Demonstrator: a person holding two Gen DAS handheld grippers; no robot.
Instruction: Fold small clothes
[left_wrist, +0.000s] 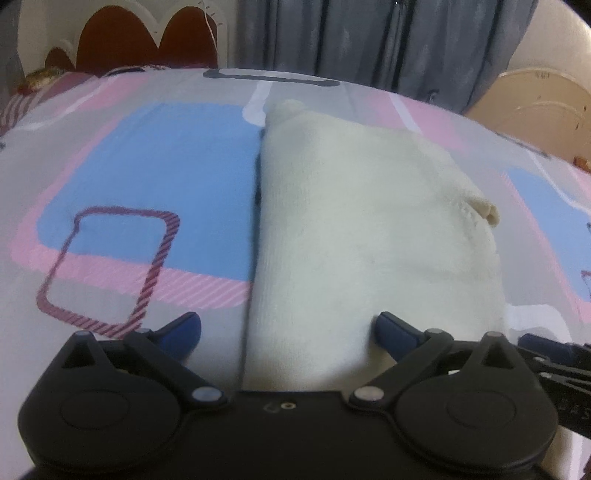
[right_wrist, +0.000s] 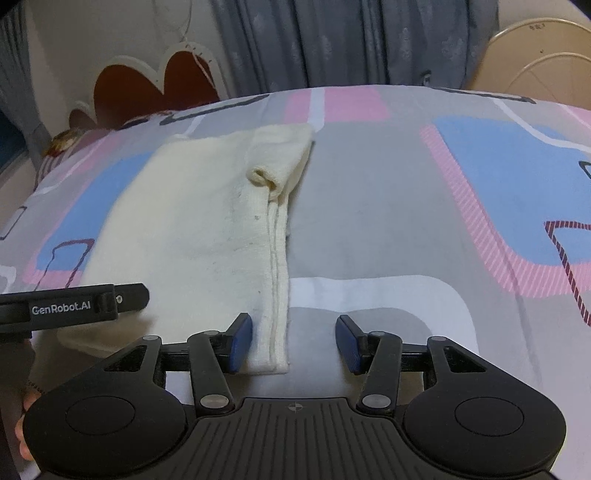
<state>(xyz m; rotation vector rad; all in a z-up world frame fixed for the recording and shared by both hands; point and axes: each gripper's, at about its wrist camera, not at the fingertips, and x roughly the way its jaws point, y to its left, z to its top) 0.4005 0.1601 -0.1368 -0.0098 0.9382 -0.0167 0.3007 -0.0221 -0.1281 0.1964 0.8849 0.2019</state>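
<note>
A cream knit garment (left_wrist: 369, 229) lies folded in a long rectangle on the bed, with a rolled cuff (left_wrist: 487, 214) sticking out at its right side. My left gripper (left_wrist: 288, 326) is open wide over the garment's near left edge. One blue pad is over the sheet and the other over the cloth. In the right wrist view the garment (right_wrist: 192, 229) stretches away to the left. My right gripper (right_wrist: 293, 343) is open at its near right corner (right_wrist: 275, 354), which lies beside the left pad without being pinched.
The bed sheet (right_wrist: 388, 206) has grey, pink and blue patches. A dark red scalloped headboard (left_wrist: 144, 40) and grey curtains (right_wrist: 351, 40) stand behind it, and cream round-backed furniture (right_wrist: 543, 62) at the right. The left tool's black casing (right_wrist: 74, 306) reaches in beside the garment.
</note>
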